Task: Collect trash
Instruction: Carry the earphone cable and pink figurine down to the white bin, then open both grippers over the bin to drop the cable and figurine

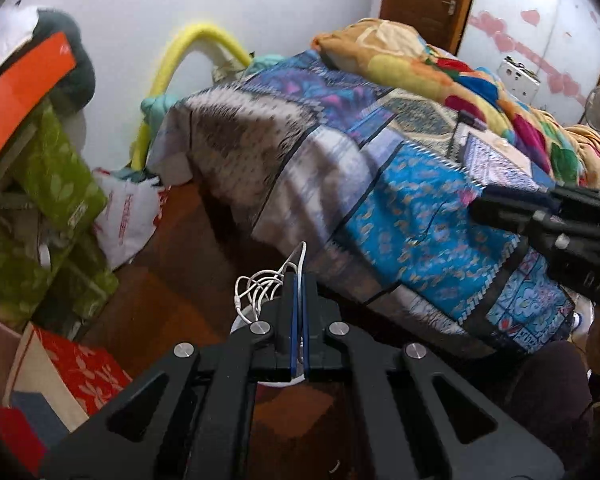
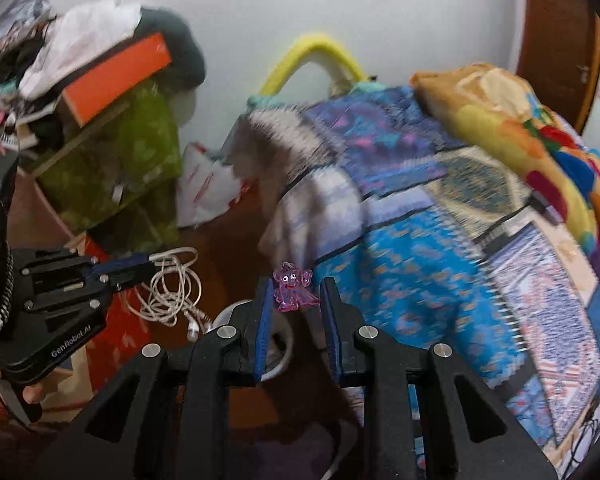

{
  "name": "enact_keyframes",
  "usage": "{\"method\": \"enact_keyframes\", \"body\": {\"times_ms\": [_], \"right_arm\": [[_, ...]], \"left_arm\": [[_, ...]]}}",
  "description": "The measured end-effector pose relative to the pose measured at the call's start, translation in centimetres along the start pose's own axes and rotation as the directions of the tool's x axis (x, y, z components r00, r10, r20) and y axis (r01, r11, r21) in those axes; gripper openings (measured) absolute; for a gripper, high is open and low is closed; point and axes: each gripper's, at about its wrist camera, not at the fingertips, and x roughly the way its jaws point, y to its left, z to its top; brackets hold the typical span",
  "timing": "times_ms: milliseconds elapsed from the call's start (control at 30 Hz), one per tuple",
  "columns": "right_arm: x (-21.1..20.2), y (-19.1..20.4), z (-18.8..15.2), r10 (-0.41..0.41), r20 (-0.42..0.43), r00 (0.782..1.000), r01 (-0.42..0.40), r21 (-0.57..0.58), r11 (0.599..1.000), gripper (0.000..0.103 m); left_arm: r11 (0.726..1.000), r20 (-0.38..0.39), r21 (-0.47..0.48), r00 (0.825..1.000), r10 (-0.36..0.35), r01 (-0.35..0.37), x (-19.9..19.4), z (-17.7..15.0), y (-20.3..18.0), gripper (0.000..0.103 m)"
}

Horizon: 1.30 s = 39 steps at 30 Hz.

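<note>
My left gripper (image 1: 299,280) is shut on a tangled white earphone cable (image 1: 260,286) and holds it in the air beside the bed; it also shows at the left of the right wrist view (image 2: 148,260), with the cable (image 2: 172,292) hanging down. My right gripper (image 2: 294,284) holds a small translucent purple figurine (image 2: 294,288) between its blue pads (image 2: 265,312), jaws a figurine's width apart. A white round container (image 2: 278,344) sits below both grippers, partly hidden. The right gripper's body (image 1: 560,232) shows at the right of the left wrist view.
A bed with a blue patchwork cover (image 1: 380,184) and a bright quilt (image 1: 440,72) fills the right. Green boxes (image 1: 56,184), an orange box (image 1: 16,92) and a white plastic bag (image 1: 128,216) stand at the left on the brown floor (image 1: 172,272). A red patterned box (image 1: 84,372) lies near.
</note>
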Motion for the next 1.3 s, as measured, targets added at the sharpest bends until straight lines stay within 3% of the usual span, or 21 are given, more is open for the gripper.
{"method": "enact_keyframes", "body": {"times_ms": [333, 533, 667, 767, 800, 967, 1033, 1100, 1300], "right_arm": [[8.4, 3.2, -1.8, 0.068, -0.211, 0.975, -0.074, -0.022, 0.997, 0.022], [14.2, 3.8, -2.3, 0.15, -0.361, 0.92, -0.145, 0.039, 0.989, 0.023], [16.4, 4.6, -2.3, 0.177, -0.412, 0.894, -0.169, 0.057, 0.984, 0.024], [17.8, 4.8, -2.4, 0.214, -0.451, 0.866, -0.188, 0.102, 0.977, 0.04], [18.0, 4.9, -2.5, 0.217, -0.451, 0.866, -0.188, 0.11, 0.976, 0.045], [18.0, 4.5, -2.5, 0.18, -0.443, 0.878, -0.162, 0.078, 0.984, 0.045], [17.6, 4.4, -2.5, 0.163, -0.431, 0.888, -0.152, 0.059, 0.987, 0.045], [17.0, 4.2, -2.5, 0.143, -0.417, 0.898, -0.14, 0.037, 0.989, 0.045], [13.9, 3.6, -2.3, 0.096, -0.333, 0.938, -0.108, -0.019, 0.994, 0.045]], "left_arm": [[0.997, -0.089, -0.073, 0.996, -0.005, -0.002, 4.7, -3.5, 4.1, 0.0], [0.993, -0.152, -0.121, 0.988, -0.021, 0.002, 8.0, -4.9, 5.8, 0.0], [0.989, -0.186, -0.145, 0.982, -0.026, -0.001, 10.0, -5.3, 6.6, 0.0], [0.986, -0.205, -0.164, 0.978, -0.041, 0.006, 11.2, -5.3, 7.1, 0.0], [0.985, -0.211, -0.171, 0.976, -0.043, 0.007, 11.5, -5.3, 7.2, 0.0], [0.978, -0.236, -0.206, 0.968, -0.085, 0.036, 13.4, -5.1, 7.2, 0.0], [0.979, -0.246, -0.2, 0.966, -0.084, 0.035, 13.9, -5.1, 6.9, 0.003], [0.981, -0.273, -0.191, 0.958, -0.084, 0.032, 14.5, -5.1, 6.4, 0.015], [0.983, -0.26, -0.183, 0.964, -0.062, 0.014, 13.3, -5.1, 6.0, 0.018]]}}
